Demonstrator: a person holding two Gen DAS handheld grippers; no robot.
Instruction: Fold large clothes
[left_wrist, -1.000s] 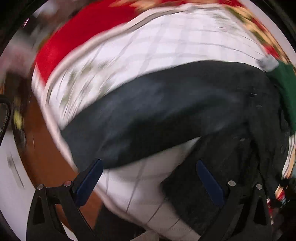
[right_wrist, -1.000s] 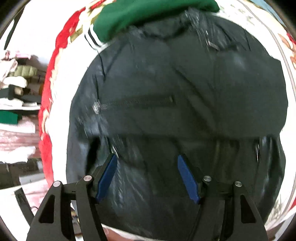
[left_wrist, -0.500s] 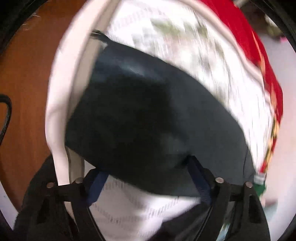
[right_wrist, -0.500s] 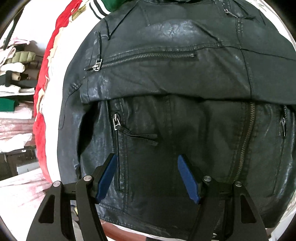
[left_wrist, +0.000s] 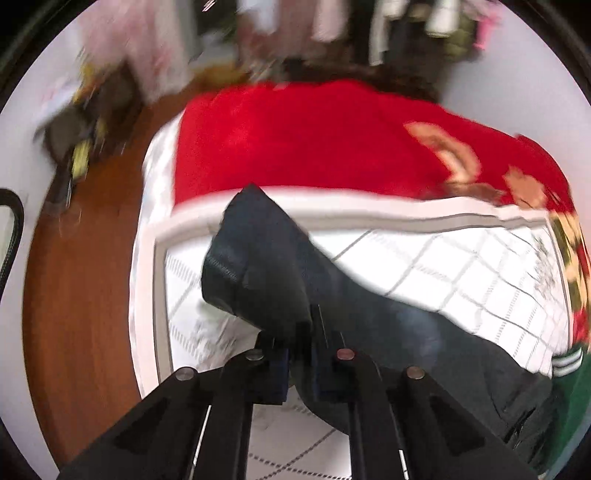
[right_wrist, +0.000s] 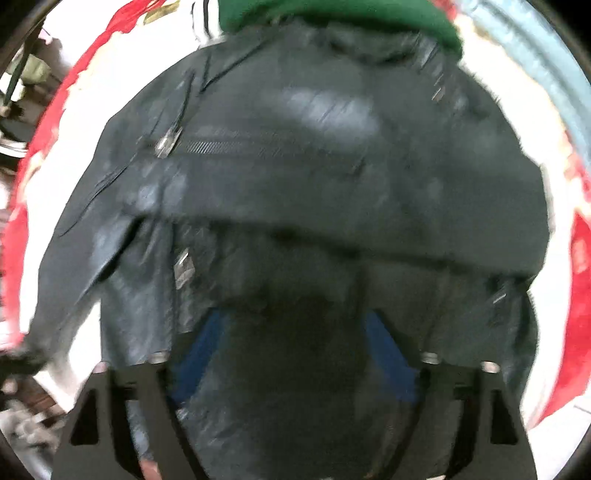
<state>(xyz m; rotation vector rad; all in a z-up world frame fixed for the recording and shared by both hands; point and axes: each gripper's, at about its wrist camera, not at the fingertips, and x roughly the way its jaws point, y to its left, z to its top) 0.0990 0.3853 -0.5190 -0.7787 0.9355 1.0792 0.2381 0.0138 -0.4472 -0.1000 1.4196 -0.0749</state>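
Left gripper (left_wrist: 299, 369): pinched tight on a jacket sleeve (left_wrist: 258, 266), cuff end standing up just ahead of the pads.
Right gripper (right_wrist: 291, 354): spread wide, grasping nothing, hovering low over the black leather jacket (right_wrist: 303, 177).
Jacket position: directly under and ahead of the right gripper, lying on the white checked bedspread (left_wrist: 461, 273); green garment (right_wrist: 332, 14) beyond its collar.
Progress: early by my reading; one fold band across the chest, sleeve not yet laid in, body fold left.
Change: half a second earlier the left jaws stood apart around the sleeve; right unchanged, image blurrier.

floor (left_wrist: 74, 295): brown wood | wall (left_wrist: 517, 74): pale | clutter (left_wrist: 88, 122): blurred
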